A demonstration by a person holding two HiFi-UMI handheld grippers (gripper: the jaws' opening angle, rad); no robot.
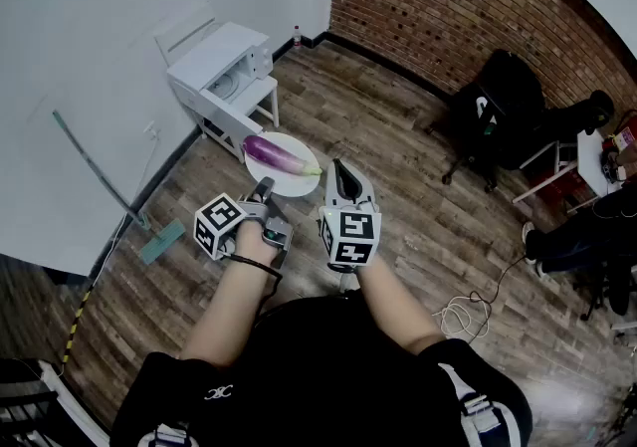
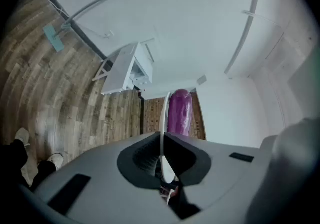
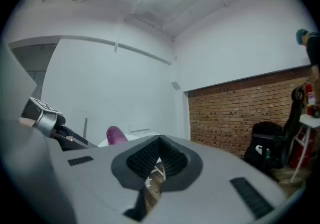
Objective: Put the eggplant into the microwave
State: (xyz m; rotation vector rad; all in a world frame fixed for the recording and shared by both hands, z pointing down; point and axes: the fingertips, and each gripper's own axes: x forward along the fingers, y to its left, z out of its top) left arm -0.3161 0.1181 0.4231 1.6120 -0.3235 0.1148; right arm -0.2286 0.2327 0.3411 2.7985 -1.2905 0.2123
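Observation:
A purple eggplant [image 1: 271, 151] [image 2: 180, 111] lies on a round white plate [image 1: 302, 183]. My left gripper [image 1: 263, 193] [image 2: 162, 160] is shut on the plate's near rim [image 2: 164, 118], which runs edge-on between its jaws. My right gripper [image 1: 341, 172] [image 3: 157, 164] sits just right of the plate with its jaws together and nothing in them; the eggplant's end [image 3: 115, 135] shows to its left. The white microwave [image 1: 221, 69] [image 2: 126, 68] stands on a low white stand against the wall beyond the plate, its door apparently open.
A mop [image 1: 103, 179] leans on the white wall at left. A small bottle [image 1: 297, 35] stands in the corner by the brick wall [image 1: 448, 7]. A black office chair [image 1: 503, 102] and loose cables [image 1: 463, 316] are at right on the wooden floor.

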